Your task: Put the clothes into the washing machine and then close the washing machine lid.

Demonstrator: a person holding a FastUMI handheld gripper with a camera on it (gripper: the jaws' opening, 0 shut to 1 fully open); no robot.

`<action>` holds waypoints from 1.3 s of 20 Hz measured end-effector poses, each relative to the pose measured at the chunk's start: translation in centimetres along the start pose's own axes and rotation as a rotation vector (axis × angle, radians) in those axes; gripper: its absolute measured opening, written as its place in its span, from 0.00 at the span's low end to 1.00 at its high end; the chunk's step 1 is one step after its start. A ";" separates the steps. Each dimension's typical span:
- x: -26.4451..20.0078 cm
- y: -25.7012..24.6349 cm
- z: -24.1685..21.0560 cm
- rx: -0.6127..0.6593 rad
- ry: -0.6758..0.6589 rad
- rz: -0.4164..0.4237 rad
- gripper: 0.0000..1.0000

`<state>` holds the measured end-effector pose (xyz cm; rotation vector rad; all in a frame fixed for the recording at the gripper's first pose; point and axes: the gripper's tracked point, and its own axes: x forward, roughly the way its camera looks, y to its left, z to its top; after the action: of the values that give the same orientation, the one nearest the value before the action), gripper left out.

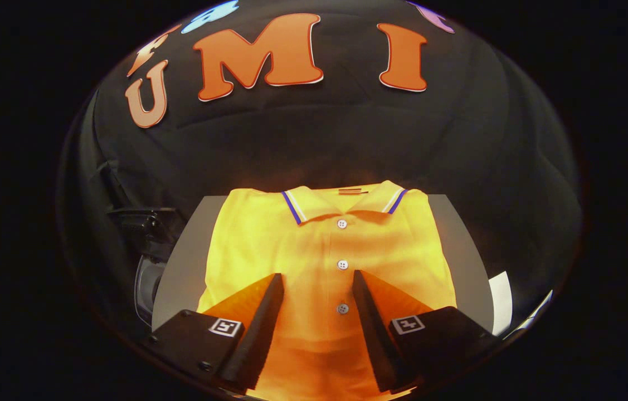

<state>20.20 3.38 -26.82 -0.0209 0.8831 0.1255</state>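
The task is sitting at its very start: the yellow polo shirt (325, 250) is lying folded and flat in the centre of the frame on a grey board (185, 262), collar toward the top and 3 white buttons running down its placket. The gripper (318, 281) is hovering at the lower centre with its jaws spread wide, 1 finger on either side of the placket, and nothing is being pinched; whether the fingertips are touching the cloth cannot be told. At the left of the frame, beside the board, a dark and silvery rounded part (149, 267) is showing, possibly the washing machine, though too little is visible to say. By this reading, all steps are remaining: gripping the shirt, carrying it into the machine, and shutting the lid.
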 end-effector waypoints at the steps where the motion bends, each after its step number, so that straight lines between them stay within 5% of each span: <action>1: -0.2 0.0 -0.2 -0.009 0.011 0.010 0.69; 4: -0.5 0.5 -0.4 0.052 0.013 0.051 0.47; 5: -0.6 0.5 -0.3 0.069 -0.013 0.072 0.23; 8: -0.9 1.3 0.4 0.209 -0.125 0.148 0.08; 14: -4.9 2.7 5.8 0.189 -0.488 0.241 0.08; 19: -9.2 3.9 9.0 0.260 -0.631 0.319 0.08; 26: -14.0 5.7 9.8 0.152 -0.726 0.332 0.08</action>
<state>18.32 8.33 -9.60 0.2989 0.1612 0.3504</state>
